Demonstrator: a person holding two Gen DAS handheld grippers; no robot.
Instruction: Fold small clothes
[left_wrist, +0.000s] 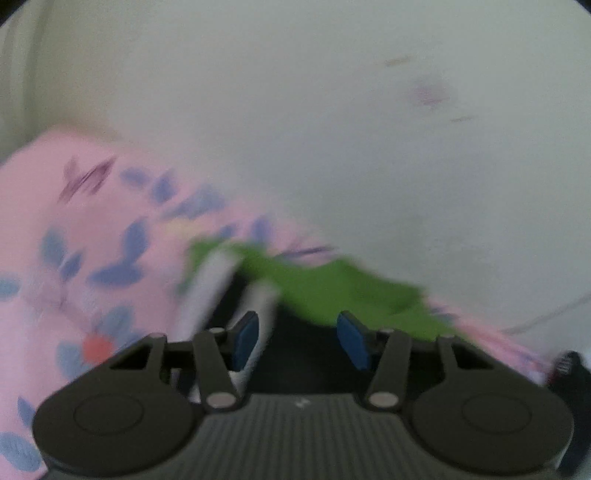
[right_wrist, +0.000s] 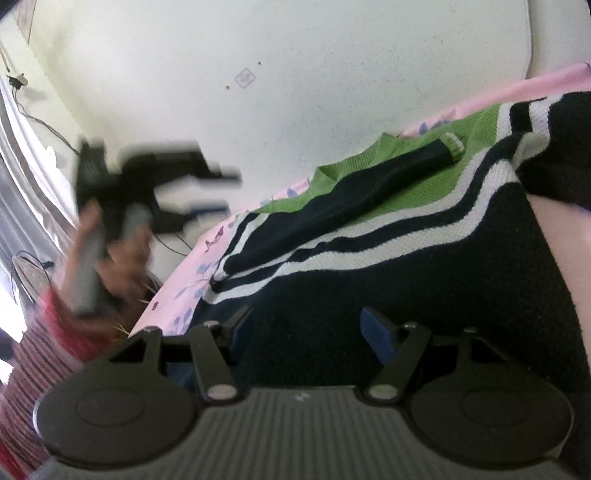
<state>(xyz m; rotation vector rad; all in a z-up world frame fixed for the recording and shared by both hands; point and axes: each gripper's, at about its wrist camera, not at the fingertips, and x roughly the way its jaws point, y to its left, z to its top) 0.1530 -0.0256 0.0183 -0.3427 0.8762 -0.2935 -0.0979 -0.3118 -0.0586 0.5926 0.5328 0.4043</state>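
A small knit sweater (right_wrist: 369, 236), green on top with black and white stripes and a black lower part, lies on a pink flowered sheet (right_wrist: 192, 288). One black sleeve (right_wrist: 369, 184) is folded across its chest. My right gripper (right_wrist: 306, 332) is open, low over the sweater's black hem. My left gripper (left_wrist: 299, 339) is open and blurred by motion, with the sweater's green part (left_wrist: 332, 288) just beyond its fingertips. It also shows in the right wrist view (right_wrist: 207, 192), raised above the sheet's left edge, held by a hand.
The pink flowered sheet (left_wrist: 74, 240) covers the surface. A pale wall (right_wrist: 295, 74) stands behind it, with cables (right_wrist: 37, 118) hanging at the left. The person's red striped sleeve (right_wrist: 33, 350) is at the lower left.
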